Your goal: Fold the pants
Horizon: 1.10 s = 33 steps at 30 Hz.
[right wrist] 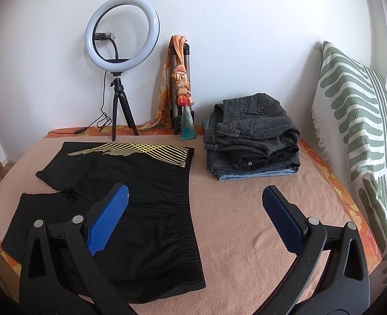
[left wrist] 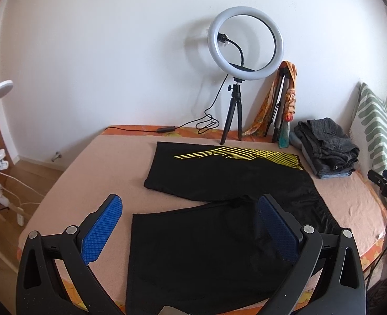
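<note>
Black shorts (left wrist: 219,181) with a yellow line pattern on the far leg lie spread flat on a pink blanket (left wrist: 101,168), legs to the left, waistband to the right. They also show in the right wrist view (right wrist: 130,178). My left gripper (left wrist: 189,220) is open above the near leg, holding nothing. My right gripper (right wrist: 196,207) is open above the waistband (right wrist: 186,210) and the bare blanket (right wrist: 245,223), holding nothing. The tip of the right gripper shows at the right edge of the left wrist view (left wrist: 385,181).
A stack of folded pants (right wrist: 251,136) sits at the back right, also in the left wrist view (left wrist: 327,147). A ring light on a tripod (right wrist: 121,60) and a folded tripod with a scarf (right wrist: 181,84) stand against the wall. A green-striped pillow (right wrist: 356,120) lies to the right.
</note>
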Each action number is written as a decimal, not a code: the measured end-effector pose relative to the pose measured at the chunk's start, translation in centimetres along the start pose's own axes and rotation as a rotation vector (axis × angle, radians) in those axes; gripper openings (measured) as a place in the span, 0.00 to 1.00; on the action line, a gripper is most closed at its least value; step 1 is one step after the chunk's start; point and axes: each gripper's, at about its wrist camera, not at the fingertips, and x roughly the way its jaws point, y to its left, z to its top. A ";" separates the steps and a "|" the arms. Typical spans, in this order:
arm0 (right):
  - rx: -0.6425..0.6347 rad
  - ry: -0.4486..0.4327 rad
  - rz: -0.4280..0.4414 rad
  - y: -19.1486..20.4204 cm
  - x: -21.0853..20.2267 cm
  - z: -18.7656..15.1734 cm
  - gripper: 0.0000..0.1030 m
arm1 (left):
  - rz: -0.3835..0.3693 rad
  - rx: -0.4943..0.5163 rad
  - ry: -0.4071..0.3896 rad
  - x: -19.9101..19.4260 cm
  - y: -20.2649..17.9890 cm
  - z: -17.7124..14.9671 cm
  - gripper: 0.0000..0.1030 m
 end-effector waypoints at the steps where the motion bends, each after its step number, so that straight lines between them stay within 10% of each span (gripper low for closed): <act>1: -0.001 0.002 0.010 0.0 0.0 0.2 1.00 | -0.020 -0.015 -0.004 0.1 0.4 0.1 1.00; 18: -0.137 0.014 0.194 0.0 4.0 3.0 1.00 | -0.010 0.086 0.112 7.6 5.1 6.5 0.89; 33: -0.239 0.240 0.316 2.2 18.6 9.9 0.90 | -0.070 -0.027 0.277 21.1 8.9 10.7 0.71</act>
